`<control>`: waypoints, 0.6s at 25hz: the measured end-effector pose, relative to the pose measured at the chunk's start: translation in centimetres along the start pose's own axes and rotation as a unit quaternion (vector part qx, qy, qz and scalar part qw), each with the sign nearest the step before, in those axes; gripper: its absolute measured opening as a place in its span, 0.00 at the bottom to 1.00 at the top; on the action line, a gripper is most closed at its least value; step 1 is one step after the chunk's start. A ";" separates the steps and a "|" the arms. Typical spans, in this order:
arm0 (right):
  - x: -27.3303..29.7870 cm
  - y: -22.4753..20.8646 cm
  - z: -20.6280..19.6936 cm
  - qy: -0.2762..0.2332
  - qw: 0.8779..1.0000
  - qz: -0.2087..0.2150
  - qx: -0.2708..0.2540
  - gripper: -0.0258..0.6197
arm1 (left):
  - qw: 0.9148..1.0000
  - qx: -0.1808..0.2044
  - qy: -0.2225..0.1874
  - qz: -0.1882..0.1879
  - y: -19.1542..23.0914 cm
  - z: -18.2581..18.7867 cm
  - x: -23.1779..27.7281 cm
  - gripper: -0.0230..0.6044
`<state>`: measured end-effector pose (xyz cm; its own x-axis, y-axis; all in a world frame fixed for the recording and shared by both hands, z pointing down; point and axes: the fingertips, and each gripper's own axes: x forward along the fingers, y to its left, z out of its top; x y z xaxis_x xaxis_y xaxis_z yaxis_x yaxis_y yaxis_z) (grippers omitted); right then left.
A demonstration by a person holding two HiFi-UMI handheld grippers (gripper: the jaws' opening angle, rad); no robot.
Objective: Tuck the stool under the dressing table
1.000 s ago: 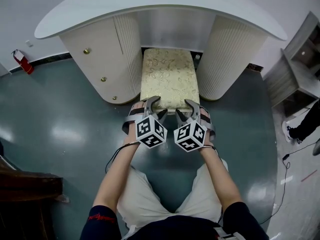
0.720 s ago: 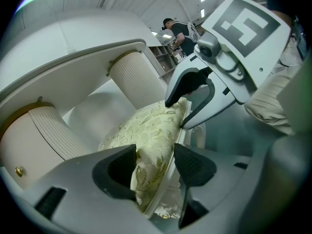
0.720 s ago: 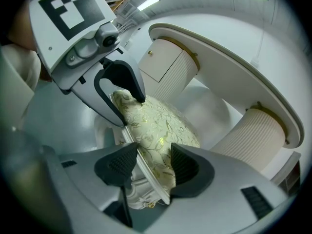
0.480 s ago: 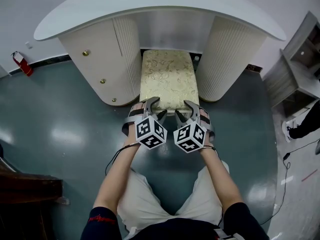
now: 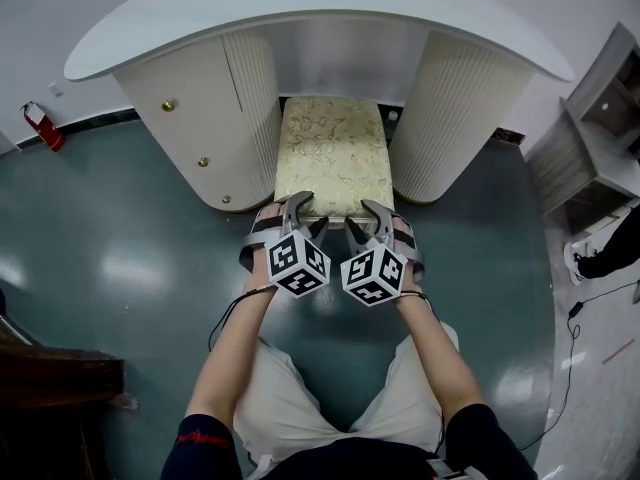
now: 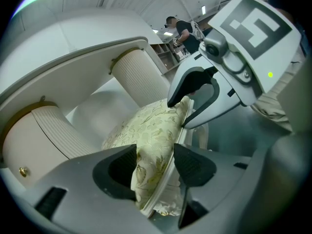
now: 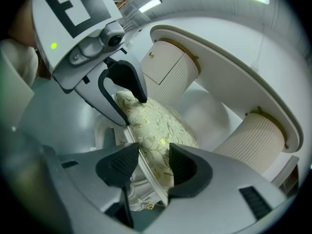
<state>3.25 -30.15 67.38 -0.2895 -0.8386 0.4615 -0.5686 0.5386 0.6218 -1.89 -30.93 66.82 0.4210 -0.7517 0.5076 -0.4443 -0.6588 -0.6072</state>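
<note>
The stool (image 5: 335,153), with a cream-and-gold floral cushion, stands mostly inside the kneehole of the white dressing table (image 5: 300,13), its near edge sticking out toward me. My left gripper (image 5: 305,213) is shut on the left part of that near seat edge, pads pressing cushion (image 6: 151,126) and trim. My right gripper (image 5: 365,216) grips the right part of the same edge. Its jaws have just been closing, and the cushion (image 7: 165,126) and rim sit pinched between its pads. Each gripper shows in the other's view, clamped on the seat corner.
Ribbed white pedestals (image 5: 200,118) (image 5: 460,108) flank the stool closely on both sides. A red fire extinguisher (image 5: 42,125) leans by the left wall. A grey shelf unit (image 5: 600,138), a person's shoe (image 5: 590,258) and a floor cable (image 5: 570,368) lie to the right. Dark wooden furniture (image 5: 60,388) stands at lower left.
Hands and stool stay where they were. The right gripper's jaws look slightly narrower on the seat edge.
</note>
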 end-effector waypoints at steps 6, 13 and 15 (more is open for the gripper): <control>1.7 -0.3 1.3 -0.003 1.000 0.002 -0.004 0.36 | 1.000 -0.004 0.002 0.015 1.6 -0.8 0.6 0.41; 2.9 -0.7 1.5 -0.001 1.000 0.000 -0.003 0.36 | 1.000 -0.005 0.004 0.016 2.5 -1.2 1.6 0.41; 3.2 -0.9 1.6 -0.001 1.000 -0.001 -0.003 0.36 | 1.000 -0.005 0.003 0.018 2.8 -1.2 1.8 0.41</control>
<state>1.61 -33.39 67.29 -0.2898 -0.8400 0.4587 -0.5641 0.5371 0.6272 -3.27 -34.15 66.80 0.3995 -0.7755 0.4889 -0.4671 -0.6311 -0.6193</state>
